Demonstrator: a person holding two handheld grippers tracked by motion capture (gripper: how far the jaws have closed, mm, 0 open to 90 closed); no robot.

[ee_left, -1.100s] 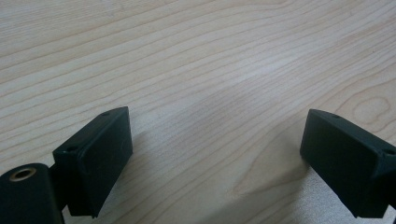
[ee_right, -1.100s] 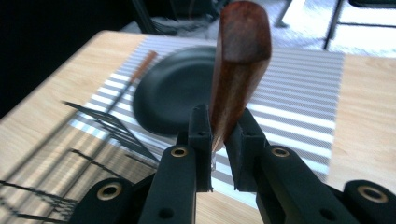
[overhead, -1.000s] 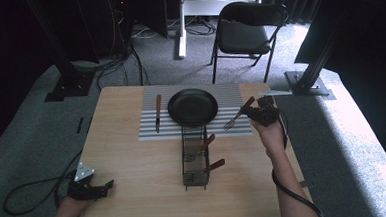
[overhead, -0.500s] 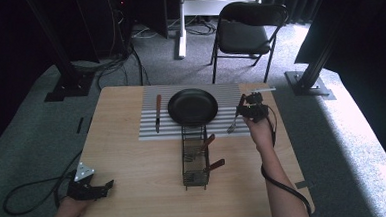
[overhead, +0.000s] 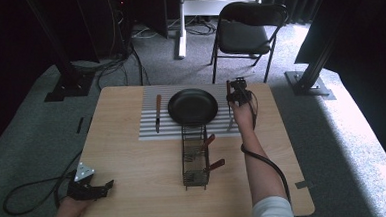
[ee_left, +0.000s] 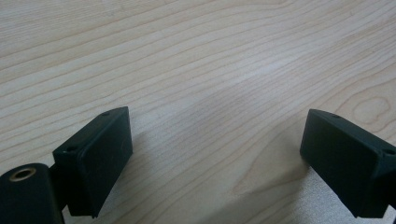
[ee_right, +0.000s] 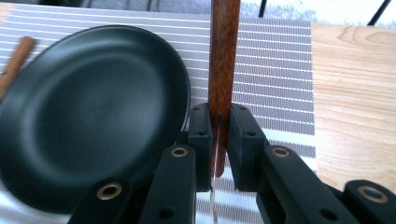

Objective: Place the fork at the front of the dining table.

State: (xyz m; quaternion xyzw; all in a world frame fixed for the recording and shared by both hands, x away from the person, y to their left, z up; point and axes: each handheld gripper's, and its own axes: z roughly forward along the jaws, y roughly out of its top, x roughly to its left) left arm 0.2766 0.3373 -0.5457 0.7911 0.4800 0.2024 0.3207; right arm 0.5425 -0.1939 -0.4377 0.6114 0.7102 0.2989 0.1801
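My right gripper [overhead: 236, 93] [ee_right: 219, 112] is shut on a wooden-handled piece of cutlery [overhead: 228, 90] [ee_right: 224, 56] just right of the black plate [overhead: 193, 107] [ee_right: 84, 116]. The brown handle sticks out past the pads and a thin metal part runs back between the jaws. It hangs over the right part of the striped placemat [overhead: 152, 130] [ee_right: 275, 60]. A wooden-handled knife [overhead: 157, 112] [ee_right: 16, 58] lies on the mat left of the plate. My left gripper [overhead: 102, 187] [ee_left: 215, 149] rests open on bare wood at the table's front left corner, nothing between its jaws.
A wire rack [overhead: 195, 156] with two wooden-handled utensils stands mid-table in front of the plate. A black folding chair [overhead: 247, 30] stands beyond the table's far edge. Bare wood [ee_right: 355, 93] lies right of the mat.
The right hand has carried the cutlery left and away, up to the plate's right side, and turned it to lie along the mat's edge. The left gripper has stayed put.
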